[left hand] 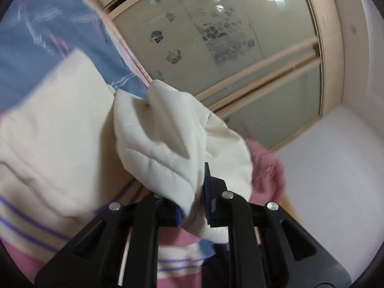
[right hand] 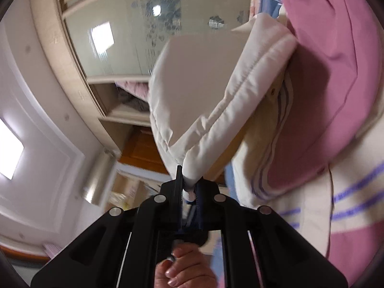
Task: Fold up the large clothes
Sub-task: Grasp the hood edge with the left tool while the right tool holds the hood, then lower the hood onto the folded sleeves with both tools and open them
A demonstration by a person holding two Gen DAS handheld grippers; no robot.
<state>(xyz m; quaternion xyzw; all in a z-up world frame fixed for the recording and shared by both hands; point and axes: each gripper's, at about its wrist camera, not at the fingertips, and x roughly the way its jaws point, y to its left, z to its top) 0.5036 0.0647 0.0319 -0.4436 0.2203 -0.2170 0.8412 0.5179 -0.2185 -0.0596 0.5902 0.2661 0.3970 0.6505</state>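
A cream-white padded garment [left hand: 153,144] hangs in the air, stretched between my two grippers. My left gripper [left hand: 193,212] is shut on one bunched edge of it, the cloth spilling up and over the fingers. The garment also shows in the right wrist view [right hand: 204,100], where my right gripper [right hand: 189,187] is shut on a folded corner of it. Both views are tilted and blurred. The rest of the garment runs out of frame to the left in the left wrist view.
A bedspread [left hand: 43,48] in blue, pink and cream with purple stripes lies behind the garment, also in the right wrist view [right hand: 336,96]. A wardrobe with frosted flower-patterned sliding doors [left hand: 216,43] stands beyond. A white wall [left hand: 336,156] is to the right. A wooden door [right hand: 144,148] shows further off.
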